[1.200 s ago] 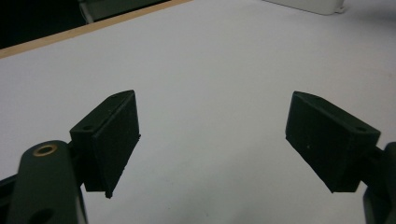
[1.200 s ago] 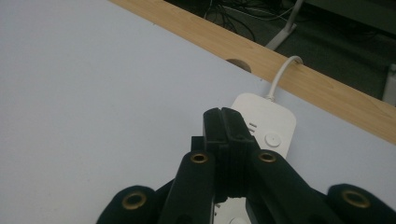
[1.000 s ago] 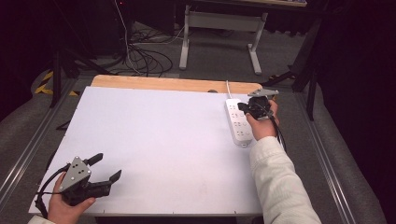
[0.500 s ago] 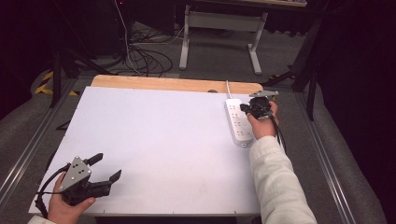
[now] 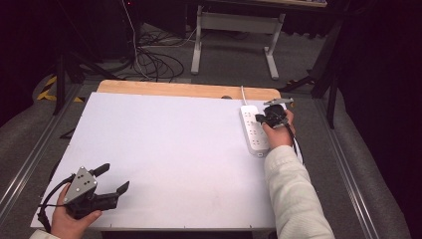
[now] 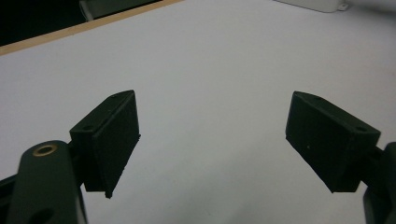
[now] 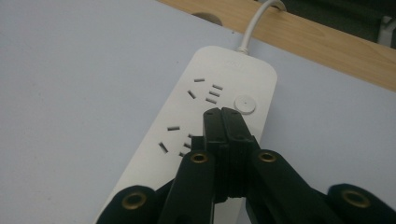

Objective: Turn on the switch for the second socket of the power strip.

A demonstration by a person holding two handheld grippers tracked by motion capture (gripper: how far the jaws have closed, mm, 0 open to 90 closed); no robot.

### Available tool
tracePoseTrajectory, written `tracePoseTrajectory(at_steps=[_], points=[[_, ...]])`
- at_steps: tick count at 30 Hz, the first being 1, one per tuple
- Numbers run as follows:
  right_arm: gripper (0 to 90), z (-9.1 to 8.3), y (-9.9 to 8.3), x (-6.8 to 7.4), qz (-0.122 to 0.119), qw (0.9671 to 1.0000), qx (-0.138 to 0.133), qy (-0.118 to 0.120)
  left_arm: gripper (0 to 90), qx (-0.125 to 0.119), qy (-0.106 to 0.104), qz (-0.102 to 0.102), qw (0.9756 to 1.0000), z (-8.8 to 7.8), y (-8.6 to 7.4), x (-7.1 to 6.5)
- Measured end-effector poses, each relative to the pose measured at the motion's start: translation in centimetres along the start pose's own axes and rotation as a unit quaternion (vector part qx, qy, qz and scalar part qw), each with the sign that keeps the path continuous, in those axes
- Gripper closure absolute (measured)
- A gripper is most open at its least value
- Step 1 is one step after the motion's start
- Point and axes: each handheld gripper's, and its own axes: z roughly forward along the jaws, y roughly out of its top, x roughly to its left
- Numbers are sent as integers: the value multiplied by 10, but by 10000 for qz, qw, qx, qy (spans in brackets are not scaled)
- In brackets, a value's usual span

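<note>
A white power strip [image 5: 254, 130] lies at the table's far right, its cord running off the back edge. In the right gripper view the strip [image 7: 187, 116] shows several sockets and a round white button [image 7: 245, 103]. My right gripper [image 7: 221, 113] is shut with nothing between its jaws, its tips just short of that button. From above, the right gripper [image 5: 260, 118] hovers over the strip's far end. My left gripper [image 5: 113, 178] rests at the near left corner, jaws wide open; nothing but bare table lies between them [image 6: 212, 135].
The white tabletop [image 5: 169, 149] has a wooden strip [image 5: 189, 90] along its back edge. Cables [image 5: 154, 59] and a desk frame [image 5: 234, 30] stand on the floor behind. Metal rails [image 5: 348, 169] run along both sides.
My right gripper has sunk a little toward the strip's far end. The left gripper has stayed where it was.
</note>
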Motion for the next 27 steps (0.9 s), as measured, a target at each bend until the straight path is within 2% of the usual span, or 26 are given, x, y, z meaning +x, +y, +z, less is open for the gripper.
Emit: tracePoseTrajectory(at_steps=[18, 19, 22, 27], points=[[900, 4, -3, 0, 12, 9997, 208, -101, 180, 14, 5, -35, 10000, 1, 0, 0], [900, 4, -4, 2, -82, 9996, 217, -165, 181, 14, 3, -33, 10000, 1, 0, 0], [900, 5, -4, 4, -156, 9994, 187, -240, 180, 19, -2, -37, 10000, 1, 0, 0], [900, 5, -5, 3, -33, 9995, 127, -283, 181, 6, -16, -35, 10000, 0, 0, 0]])
